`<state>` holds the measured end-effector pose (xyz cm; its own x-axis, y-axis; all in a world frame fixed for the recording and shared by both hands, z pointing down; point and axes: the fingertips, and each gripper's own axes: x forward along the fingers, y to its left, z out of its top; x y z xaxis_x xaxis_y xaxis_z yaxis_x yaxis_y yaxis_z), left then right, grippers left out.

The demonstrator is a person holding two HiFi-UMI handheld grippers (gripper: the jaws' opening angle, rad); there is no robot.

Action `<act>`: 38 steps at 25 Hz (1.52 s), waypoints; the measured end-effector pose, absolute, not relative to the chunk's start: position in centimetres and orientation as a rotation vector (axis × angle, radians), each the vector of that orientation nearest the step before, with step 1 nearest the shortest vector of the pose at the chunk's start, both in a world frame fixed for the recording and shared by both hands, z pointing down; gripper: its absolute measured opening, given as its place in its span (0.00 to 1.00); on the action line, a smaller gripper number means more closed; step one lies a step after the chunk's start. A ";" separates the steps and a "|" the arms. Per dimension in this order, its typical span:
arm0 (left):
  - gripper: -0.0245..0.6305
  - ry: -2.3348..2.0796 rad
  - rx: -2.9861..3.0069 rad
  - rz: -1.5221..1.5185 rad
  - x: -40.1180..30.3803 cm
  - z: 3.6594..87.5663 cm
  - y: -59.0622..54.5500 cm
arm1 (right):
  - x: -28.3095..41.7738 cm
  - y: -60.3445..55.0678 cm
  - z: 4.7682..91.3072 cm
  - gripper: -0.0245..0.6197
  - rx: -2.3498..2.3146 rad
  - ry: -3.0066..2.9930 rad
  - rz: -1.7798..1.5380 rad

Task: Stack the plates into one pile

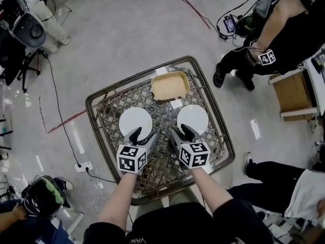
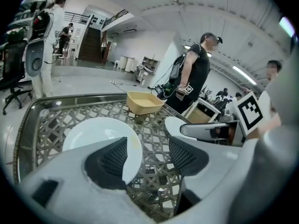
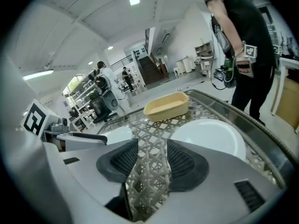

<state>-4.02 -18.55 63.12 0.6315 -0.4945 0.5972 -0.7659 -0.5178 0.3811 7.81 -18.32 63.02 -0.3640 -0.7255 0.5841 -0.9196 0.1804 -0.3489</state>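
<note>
Here, L claw (image 1: 143,135) & R claw (image 1: 182,132), jaws apart, angled down.

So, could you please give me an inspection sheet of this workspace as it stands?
Surface: table with woven lattice top.
Job's things: left plate and right plate lie apart, unstacked.
Clutter: yellow tub behind the plates.
Grippers: left gripper and right gripper open, empty, one by each plate's near edge.
Cables: black cable across the floor to a power strip.
Surroundings: bystander standing at right, office chair at left.
</note>
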 end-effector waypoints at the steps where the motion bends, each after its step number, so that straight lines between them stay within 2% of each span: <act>1: 0.46 -0.950 2.237 0.568 -2.9 63.1 -18.3 | 9.2 -17.8 63.1 0.31 1.610 -2.150 0.978; 9: 0.46 -0.751 2.328 0.617 3.8 62.9 -17.1 | 16.8 -14.4 63.2 0.31 1.842 -1.992 1.005; 17: 0.46 -0.636 2.292 0.679 10.1 65.0 -18.2 | 22.7 -15.9 64.9 0.31 1.880 -1.912 1.037; 38: 0.46 -0.593 2.235 0.654 12.1 65.6 -19.1 | 23.0 -17.5 66.1 0.28 1.832 -1.895 1.113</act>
<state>12.07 -19.14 65.56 0.7652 -0.2158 0.6066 -0.5823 -0.6339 0.5091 23.02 -17.50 66.08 -0.1569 -0.7244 0.6713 -0.9392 -0.1007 -0.3282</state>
